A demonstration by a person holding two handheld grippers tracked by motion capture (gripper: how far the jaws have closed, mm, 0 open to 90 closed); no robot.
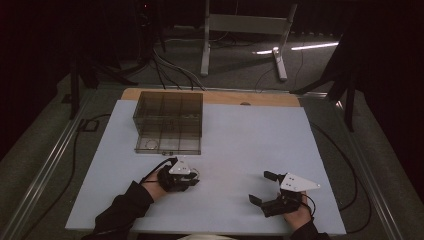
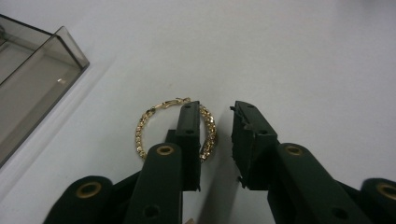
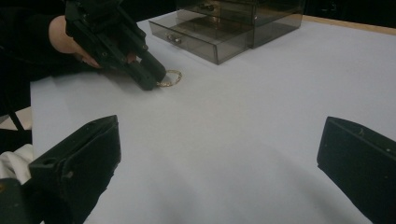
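Now, left gripper (image 2: pixel 212 140) is tipped down onto the white table sheet (image 1: pixel 250 145), just in front of the smoked-plastic drawer box (image 1: pixel 168 122). Its jaws are narrowed to a small gap; nothing sits in that gap. Gold hoop earring (image 2: pixel 175 128) lies flat on the sheet near the box's front corner. One jaw stands inside the ring, so the ring's far arc lies between that jaw and the other; the pads are not pressing on it, as far as the left gripper view shows. Whether the jaw tip touches the hoop's rim I cannot tell. In the right gripper view the hoop (image 3: pixel 170 78) peeks out beside the left gripper's tip (image 3: pixel 148 76), in front of the box's pulled-out lowest drawer (image 3: pixel 198 39). Right gripper (image 1: pixel 260 189) rests low over the sheet, well apart from the box and off to its right-front side, near the table's near edge. Its jaws are spread wide with bare sheet between them, holding nothing. Box sits toward the far left part of the sheet
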